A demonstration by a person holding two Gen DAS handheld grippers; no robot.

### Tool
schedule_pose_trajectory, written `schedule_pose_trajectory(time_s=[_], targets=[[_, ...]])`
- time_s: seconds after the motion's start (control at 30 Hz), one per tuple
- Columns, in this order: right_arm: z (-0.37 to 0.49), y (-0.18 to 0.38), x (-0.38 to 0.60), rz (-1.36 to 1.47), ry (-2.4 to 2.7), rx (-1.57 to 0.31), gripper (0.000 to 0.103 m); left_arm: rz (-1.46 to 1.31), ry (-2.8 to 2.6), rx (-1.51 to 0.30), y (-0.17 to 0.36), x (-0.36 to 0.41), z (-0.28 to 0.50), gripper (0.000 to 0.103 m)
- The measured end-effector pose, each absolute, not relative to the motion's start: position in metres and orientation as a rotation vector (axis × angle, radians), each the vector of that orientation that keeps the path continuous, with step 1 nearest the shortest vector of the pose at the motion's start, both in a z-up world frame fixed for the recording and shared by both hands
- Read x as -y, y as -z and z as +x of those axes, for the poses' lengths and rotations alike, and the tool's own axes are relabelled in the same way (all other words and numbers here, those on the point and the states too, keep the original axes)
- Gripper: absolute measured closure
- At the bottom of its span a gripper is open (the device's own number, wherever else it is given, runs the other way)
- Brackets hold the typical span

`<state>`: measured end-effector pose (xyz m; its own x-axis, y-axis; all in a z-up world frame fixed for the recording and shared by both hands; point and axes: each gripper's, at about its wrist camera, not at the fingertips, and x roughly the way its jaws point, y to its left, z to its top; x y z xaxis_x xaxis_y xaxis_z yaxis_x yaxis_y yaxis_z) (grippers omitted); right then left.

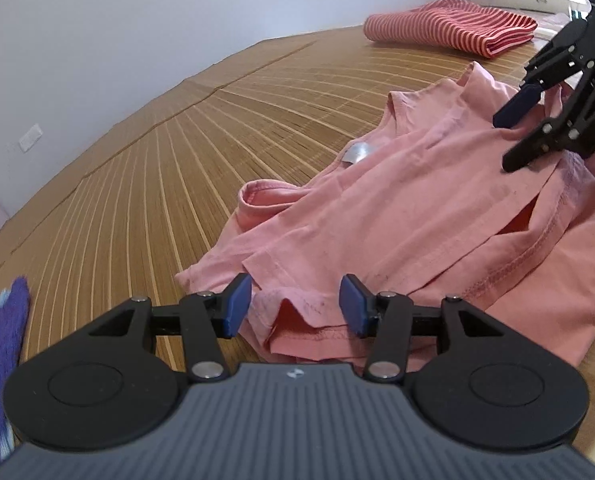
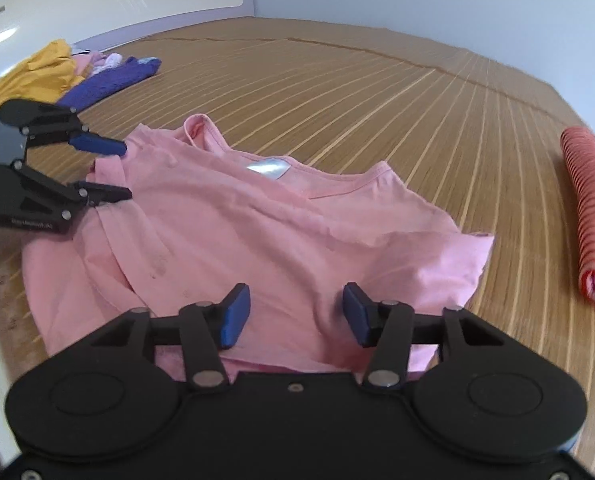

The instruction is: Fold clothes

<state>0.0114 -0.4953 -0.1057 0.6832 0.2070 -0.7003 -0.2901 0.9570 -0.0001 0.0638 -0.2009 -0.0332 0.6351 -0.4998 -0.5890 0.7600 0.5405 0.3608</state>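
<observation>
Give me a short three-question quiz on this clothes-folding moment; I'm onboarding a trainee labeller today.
1. True or false: the pink shirt lies partly folded on the bamboo mat.
2. Which folded garment lies apart from the pink shirt? A) a green towel B) the red striped garment C) blue jeans
3. Fill in: the jaws of the left gripper and the right gripper both stand ____, clamping no cloth.

Key: 1 true; 2 B; 3 open.
</observation>
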Motion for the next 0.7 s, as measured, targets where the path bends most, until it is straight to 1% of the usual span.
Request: schedule_pose_trajectory(time_s=[0.03,0.13,0.27,0.33,0.43,0.57,0.63,0.7], targets=[[0.005,0.106,0.493,-0.116,-0.284,-0.774,0.042,0.637,0.779,-0.452,0.033,0.199,0.06,0.047],[-0.015,0.106,0.486,-0.12,-0.294,-0.78,0.04,0.629,0.779,-0.468,0.031,0.194,0.053,0.047],[-0.033,0.108,0.482,-0.12,-0.299,-0.758,0.04,0.617,0.778,-0.459,0.033,0.192,0.055,0.047],[-0.038,0.104,0.485,-0.104,-0.299,-0.722,0.044,0.634,0.771,-0.435,0.031,0.193,0.055,0.047],[-0.052,0.088,0.5,-0.066,-0.273,-0.66,0.044,0.649,0.752,-0.423,0.022,0.191,0.057,0.047],[-0.094,0.069,0.53,-0.049,-0.194,-0.561,0.042,0.659,0.729,-0.41,0.006,0.176,0.051,0.047],[-0.11,0.068,0.541,-0.004,-0.176,-0.551,0.04,0.653,0.712,-0.408,-0.002,0.165,0.044,0.047],[-0.124,0.068,0.545,0.009,-0.159,-0.547,0.04,0.635,0.713,-0.419,-0.008,0.154,0.037,0.047]])
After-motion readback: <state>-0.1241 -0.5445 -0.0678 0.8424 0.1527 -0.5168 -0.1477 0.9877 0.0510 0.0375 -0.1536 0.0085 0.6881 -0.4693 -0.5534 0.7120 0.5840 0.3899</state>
